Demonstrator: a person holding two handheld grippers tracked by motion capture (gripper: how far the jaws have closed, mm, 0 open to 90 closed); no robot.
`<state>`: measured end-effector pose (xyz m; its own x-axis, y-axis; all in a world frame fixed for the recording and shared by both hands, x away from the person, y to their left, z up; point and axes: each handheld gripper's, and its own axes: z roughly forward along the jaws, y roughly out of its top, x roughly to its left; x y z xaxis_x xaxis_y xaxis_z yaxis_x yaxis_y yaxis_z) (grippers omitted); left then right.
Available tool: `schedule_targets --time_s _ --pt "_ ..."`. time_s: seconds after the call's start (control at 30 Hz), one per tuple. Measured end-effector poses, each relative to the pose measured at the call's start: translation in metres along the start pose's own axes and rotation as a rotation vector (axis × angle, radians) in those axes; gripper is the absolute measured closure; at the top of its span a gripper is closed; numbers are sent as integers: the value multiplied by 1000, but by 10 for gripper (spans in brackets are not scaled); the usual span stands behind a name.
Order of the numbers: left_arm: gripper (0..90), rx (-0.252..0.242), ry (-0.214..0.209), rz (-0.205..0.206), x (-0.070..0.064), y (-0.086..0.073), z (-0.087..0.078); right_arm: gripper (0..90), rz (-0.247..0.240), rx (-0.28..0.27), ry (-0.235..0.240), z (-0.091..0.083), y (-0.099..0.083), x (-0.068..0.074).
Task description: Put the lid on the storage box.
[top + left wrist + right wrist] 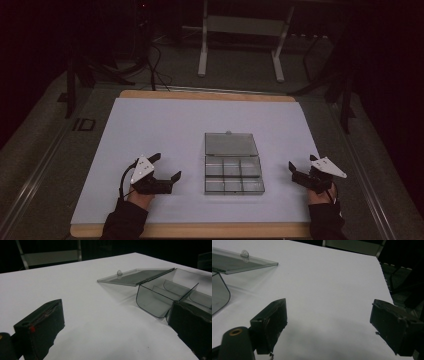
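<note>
A white surface (150,130) with a wooden rim carries a clear plastic organizer box (233,176), lying a little toward the near edge and slightly right of the middle. Its lid (231,143) is swung fully back and lies flat on the surface on the far side of the box, a small tab at the middle of its far rim. Dividers split the open tray into small compartments in two rows; nothing can be made out inside them.

The left tongs (166,167) rest near the near edge, just left of the box and apart from it, held by a hand in a dark sleeve (125,220). Their jaws stand wide apart and grip nothing. In the left gripper view, white surface lies between the two black jaws, and the box's rounded near corner (150,300) sits just past the right-hand jaw, with the lid (135,277) beyond it.

The right tongs (301,169) rest near the near right corner, to the right of the box with a gap between. They too are spread wide and empty; the right gripper view shows bare white surface (324,290) between the jaws, with the lid (239,261) at the upper left.

A grey three-cornered plate (142,169) tops each of the tongs.
</note>
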<state>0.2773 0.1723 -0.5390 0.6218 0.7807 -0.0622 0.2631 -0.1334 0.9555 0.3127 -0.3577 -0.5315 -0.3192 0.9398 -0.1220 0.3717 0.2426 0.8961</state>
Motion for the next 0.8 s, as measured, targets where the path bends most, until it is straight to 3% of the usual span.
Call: schedule_targets --time_s 0.13,0.33,0.4,0.47,0.5,0.6,0.63,0.67,0.7,0.8 --pt "10 -2 -4 1 0 0 0 142 -33 7 -1 1 0 3" --pt "10 4 -10 -2 1 0 0 141 -28 11 4 1 0 3" --pt "10 7 -30 -29 3 1 1 142 -30 16 0 2 1 3" --pt "9 22 -46 -44 5 1 1 141 -34 19 3 2 1 3" --pt "9 56 -55 -61 6 3 4 141 -31 23 4 2 1 3" --pt "9 93 -68 -67 6 5 8 141 -29 24 4 3 1 3" --pt "9 125 -94 -63 4 8 12 141 -28 23 6 3 1 3" --pt "9 125 -94 -63 4 8 12 141 -28 23 6 3 1 3" --pt "9 122 -125 -52 1 12 15 141 -27 19 4 2 1 2" --pt "8 127 -133 -43 -2 18 19 141 -24 17 6 2 1 2"
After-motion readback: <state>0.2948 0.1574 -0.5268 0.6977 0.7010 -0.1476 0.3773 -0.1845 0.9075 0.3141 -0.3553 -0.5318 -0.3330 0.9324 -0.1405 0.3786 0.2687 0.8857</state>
